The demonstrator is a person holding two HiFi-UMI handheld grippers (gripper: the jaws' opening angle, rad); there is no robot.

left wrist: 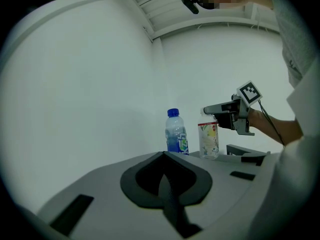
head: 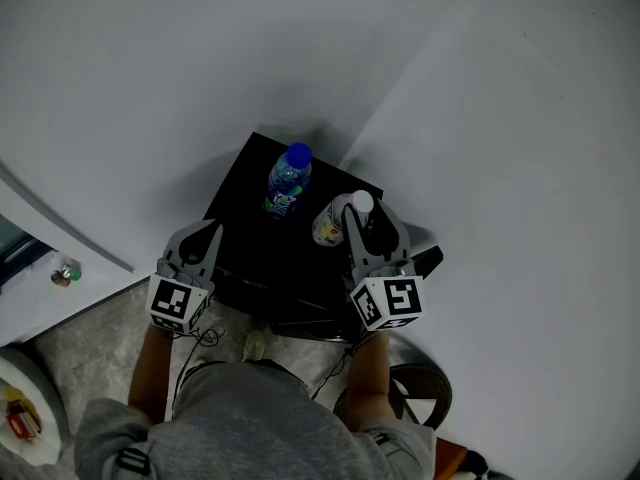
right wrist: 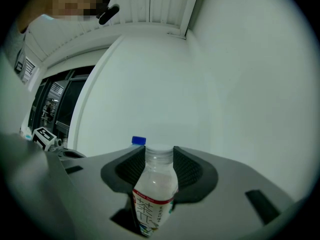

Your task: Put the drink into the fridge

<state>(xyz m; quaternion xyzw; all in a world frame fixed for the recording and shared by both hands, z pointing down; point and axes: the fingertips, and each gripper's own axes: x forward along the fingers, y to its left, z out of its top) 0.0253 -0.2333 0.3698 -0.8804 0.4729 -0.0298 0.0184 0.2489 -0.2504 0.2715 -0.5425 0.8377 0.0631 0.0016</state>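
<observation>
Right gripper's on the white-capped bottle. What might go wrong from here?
1. The right gripper holds the white-capped bottle high, near its neck; it may tilt or slip when lifted.
2. The blue-capped bottle stands close beside it on the black top; a sideways swing might knock it over.

Pale drink bottle — upright; neck in right tongs.

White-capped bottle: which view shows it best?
The right gripper view: the white-capped bottle sits close, neck clamped between the fingers. The left gripper view shows it small, side-on; the head view shows it from above, partly behind the right gripper.
</observation>
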